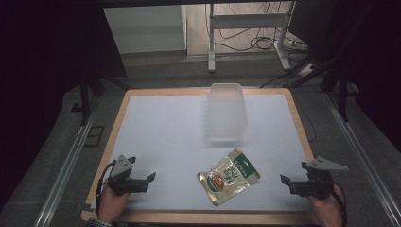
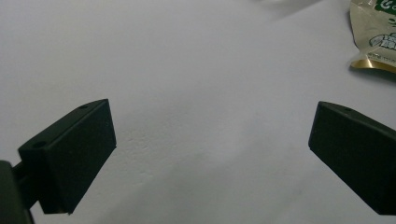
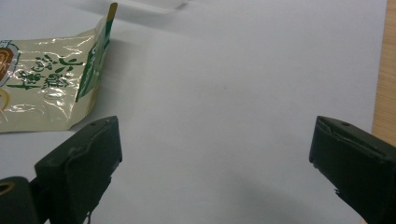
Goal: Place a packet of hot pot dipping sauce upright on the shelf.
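Where the white mat [image 1: 165, 142] fills the middle of the high view, a pouch [image 1: 229, 176] lies flat at lower centre, tilted, cream and gold with a green band along its upper right edge and a round brown picture near its lower left end. Green print on it is too small to read. Just above it, at upper centre, stands a clear tub [image 1: 227, 111], touching nothing; pouch and tub sit near each other but apart.

Left gripper [image 1: 142, 182] rests at the lower left of the frame, held in a hand [image 1: 111, 201], jaws spread wide with nothing between them. In the left gripper view the gripper [image 2: 212, 140] looks over bare mat, the pouch [image 2: 376, 35] cut off at the upper right corner.

Right gripper [image 1: 288, 183] sits at the lower right, in the other hand [image 1: 326, 210], jaws likewise wide apart and empty. In the right gripper view the gripper [image 3: 215, 154] faces bare mat, the pouch [image 3: 51, 84] at upper left, one corner curling up. Wooden table edge [image 3: 385, 70] shows along the right side.
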Demonstrator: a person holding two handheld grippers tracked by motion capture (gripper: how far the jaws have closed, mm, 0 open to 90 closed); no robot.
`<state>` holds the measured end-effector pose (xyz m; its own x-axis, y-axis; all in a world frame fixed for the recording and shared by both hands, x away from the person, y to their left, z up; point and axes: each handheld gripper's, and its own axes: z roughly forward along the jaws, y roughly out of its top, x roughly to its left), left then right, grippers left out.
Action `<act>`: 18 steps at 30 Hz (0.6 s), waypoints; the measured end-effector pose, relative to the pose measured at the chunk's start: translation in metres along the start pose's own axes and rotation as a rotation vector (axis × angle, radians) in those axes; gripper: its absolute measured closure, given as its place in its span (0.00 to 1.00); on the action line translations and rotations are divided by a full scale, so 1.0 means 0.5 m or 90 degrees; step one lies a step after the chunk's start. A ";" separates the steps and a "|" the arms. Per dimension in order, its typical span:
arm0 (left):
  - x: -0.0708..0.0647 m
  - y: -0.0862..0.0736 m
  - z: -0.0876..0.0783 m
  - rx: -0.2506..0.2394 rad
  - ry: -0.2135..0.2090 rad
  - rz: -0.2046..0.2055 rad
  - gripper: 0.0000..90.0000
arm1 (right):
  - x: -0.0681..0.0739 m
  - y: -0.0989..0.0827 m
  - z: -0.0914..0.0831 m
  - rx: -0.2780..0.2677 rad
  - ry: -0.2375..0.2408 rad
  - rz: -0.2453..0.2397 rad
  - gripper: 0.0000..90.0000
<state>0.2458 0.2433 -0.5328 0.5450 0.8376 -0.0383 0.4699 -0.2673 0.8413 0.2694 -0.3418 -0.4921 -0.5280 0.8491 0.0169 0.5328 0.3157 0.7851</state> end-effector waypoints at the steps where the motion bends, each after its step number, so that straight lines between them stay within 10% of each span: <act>1: 0.001 0.000 0.000 0.000 0.000 -0.002 0.01 | 0.001 0.001 0.001 0.001 0.000 -0.004 0.02; 18: 0.003 -0.001 0.002 0.005 -0.004 -0.010 0.01 | 0.020 0.009 0.017 -0.001 0.005 -0.023 0.01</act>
<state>0.2469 0.2441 -0.5338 0.5415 0.8389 -0.0550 0.4836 -0.2574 0.8366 0.2722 -0.3283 -0.4935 -0.5518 0.8339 -0.0067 0.5118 0.3450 0.7868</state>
